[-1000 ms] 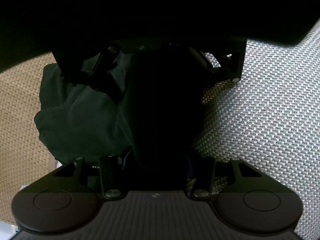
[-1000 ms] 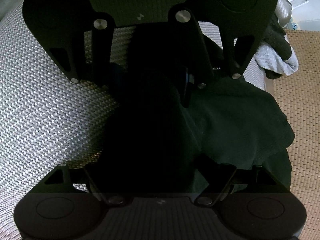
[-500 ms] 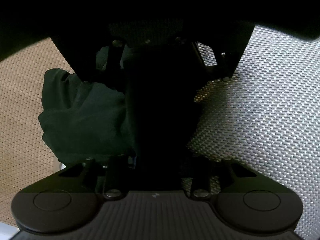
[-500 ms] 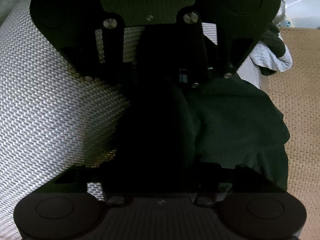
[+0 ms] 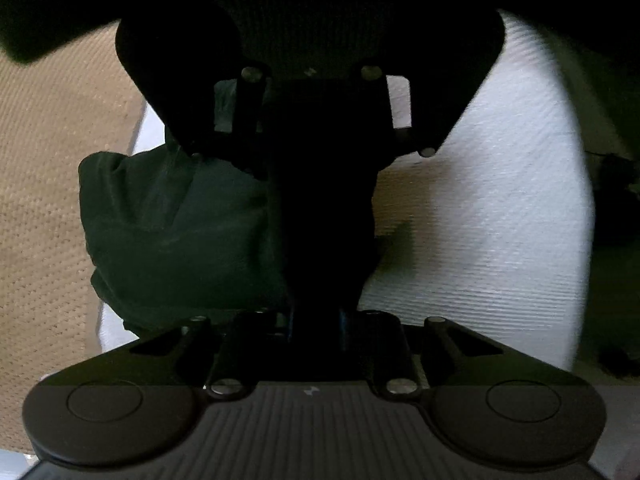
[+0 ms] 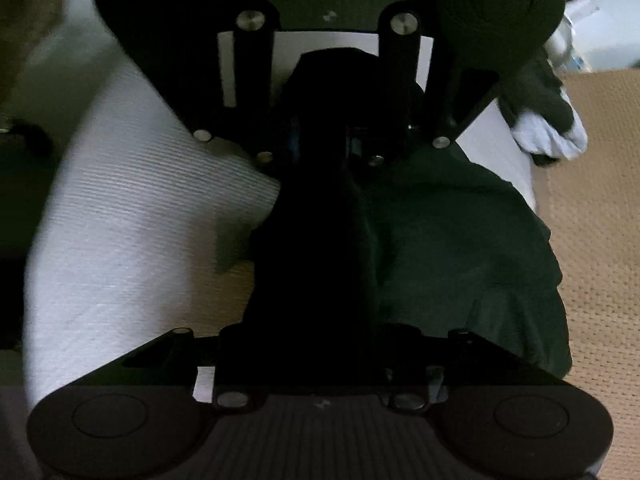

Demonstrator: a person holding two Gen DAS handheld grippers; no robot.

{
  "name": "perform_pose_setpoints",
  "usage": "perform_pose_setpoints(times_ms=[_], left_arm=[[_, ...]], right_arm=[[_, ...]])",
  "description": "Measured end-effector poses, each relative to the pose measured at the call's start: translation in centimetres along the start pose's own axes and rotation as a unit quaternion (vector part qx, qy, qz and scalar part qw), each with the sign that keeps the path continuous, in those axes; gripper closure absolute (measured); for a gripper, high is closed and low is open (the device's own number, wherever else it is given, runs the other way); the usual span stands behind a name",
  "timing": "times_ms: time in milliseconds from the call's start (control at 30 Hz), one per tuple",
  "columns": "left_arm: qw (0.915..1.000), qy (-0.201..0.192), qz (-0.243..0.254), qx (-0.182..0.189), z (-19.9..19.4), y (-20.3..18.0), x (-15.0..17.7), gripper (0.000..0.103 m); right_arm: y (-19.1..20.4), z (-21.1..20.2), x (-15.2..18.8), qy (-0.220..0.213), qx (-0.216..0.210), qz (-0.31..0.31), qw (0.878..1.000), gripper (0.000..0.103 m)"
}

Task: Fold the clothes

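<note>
The dark green cloth garment [image 6: 460, 248] hangs bunched over the white woven surface [image 6: 132, 216], clamped by the left hand-held gripper [image 5: 324, 236] and the right hand-held gripper [image 6: 320, 216]. No neat fold shows; a pile of other clothes [image 6: 548, 128] waits, so most work seems left

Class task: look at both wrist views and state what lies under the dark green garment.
The dark green garment hangs from both grippers over a pale woven surface and tan woven mat. Whatever lies directly under the cloth is hidden.
</note>
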State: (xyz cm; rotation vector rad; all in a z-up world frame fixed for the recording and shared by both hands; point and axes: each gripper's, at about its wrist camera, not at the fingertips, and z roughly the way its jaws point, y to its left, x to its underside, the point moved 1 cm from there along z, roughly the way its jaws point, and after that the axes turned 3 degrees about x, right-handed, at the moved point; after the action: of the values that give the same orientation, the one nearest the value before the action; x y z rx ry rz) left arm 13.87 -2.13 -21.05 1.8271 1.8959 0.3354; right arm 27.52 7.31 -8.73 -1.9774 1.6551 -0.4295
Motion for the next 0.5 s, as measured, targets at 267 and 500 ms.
perform_pose_setpoints(times_ms=[267,500], left_arm=[[0.9961,-0.001,-0.016,0.087,-7.6,-4.3,-0.9,0.082],[0.9923,-0.008,-0.047,0.114,-6.2,-0.2,-2.1,0.082]], right_arm=[[12.2,-11.2,7.8,-0.033,-0.088,0.02,0.995,0.064],[14.8,-13.8,8.0,-0.042,-0.133,0.033,0.99,0.064]])
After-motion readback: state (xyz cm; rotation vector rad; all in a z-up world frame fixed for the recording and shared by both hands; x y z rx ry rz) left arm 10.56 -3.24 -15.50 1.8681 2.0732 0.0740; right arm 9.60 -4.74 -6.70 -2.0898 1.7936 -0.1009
